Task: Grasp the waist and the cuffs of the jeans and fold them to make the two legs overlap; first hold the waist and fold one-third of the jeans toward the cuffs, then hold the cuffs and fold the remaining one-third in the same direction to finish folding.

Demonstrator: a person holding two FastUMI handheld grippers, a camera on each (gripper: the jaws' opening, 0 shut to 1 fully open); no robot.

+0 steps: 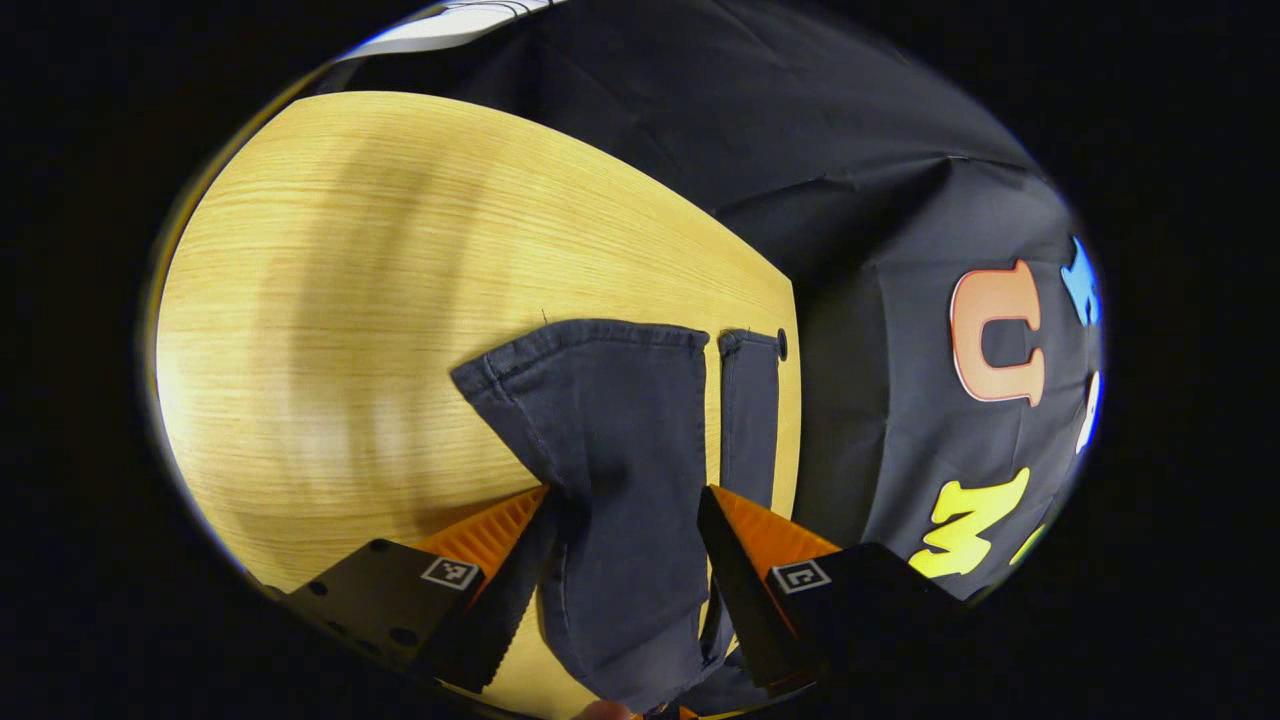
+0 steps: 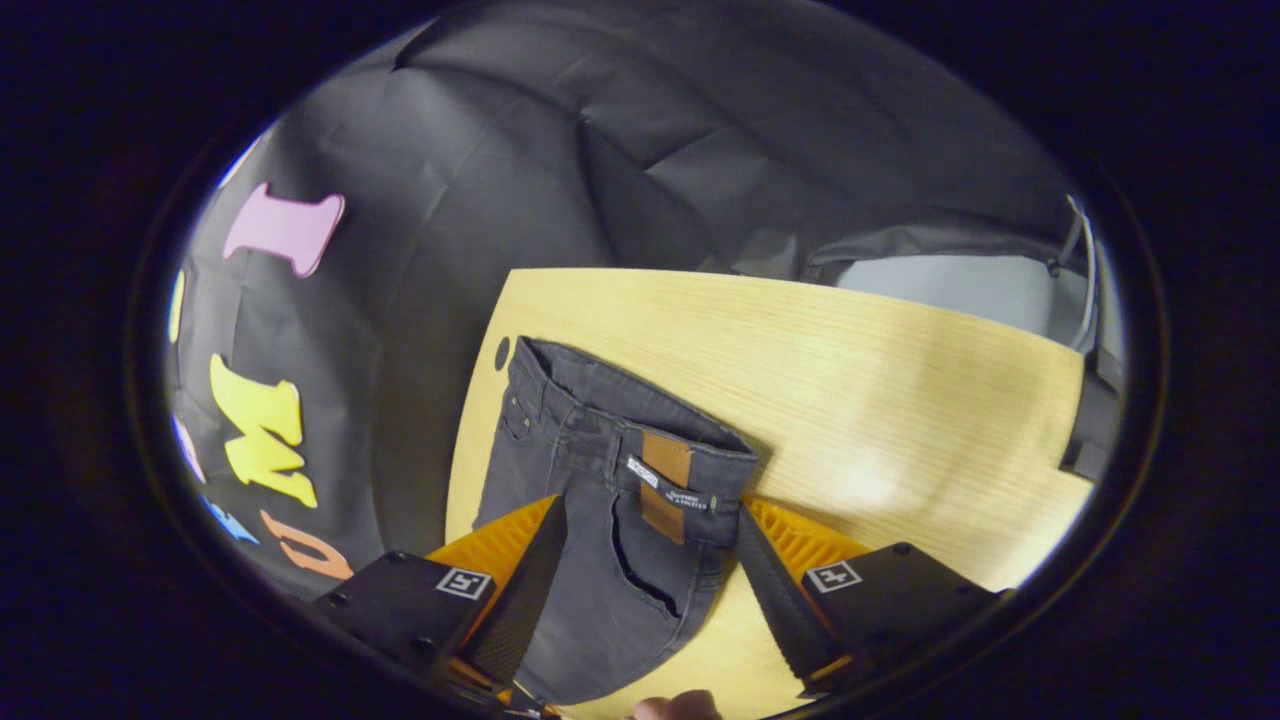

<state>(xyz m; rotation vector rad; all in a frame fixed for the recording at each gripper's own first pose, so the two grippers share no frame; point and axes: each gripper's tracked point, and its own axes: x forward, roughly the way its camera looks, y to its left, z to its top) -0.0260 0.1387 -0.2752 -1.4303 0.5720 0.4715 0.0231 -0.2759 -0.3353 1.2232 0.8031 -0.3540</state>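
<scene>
While jeans (image 1: 620,480) lie flat on table (image 1: 350,300), no fold made yet: left gripper (image 1: 625,540) open over cuffs (image 1: 600,340), right gripper (image 2: 650,560) open over waist (image 2: 640,420).

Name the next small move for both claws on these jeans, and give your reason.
Probably lower and close both: the left claw stands open around a cuff of the dark grey denim jeans, the right claw open around the waistband, and both legs lie unfolded on the pale wooden table.
</scene>
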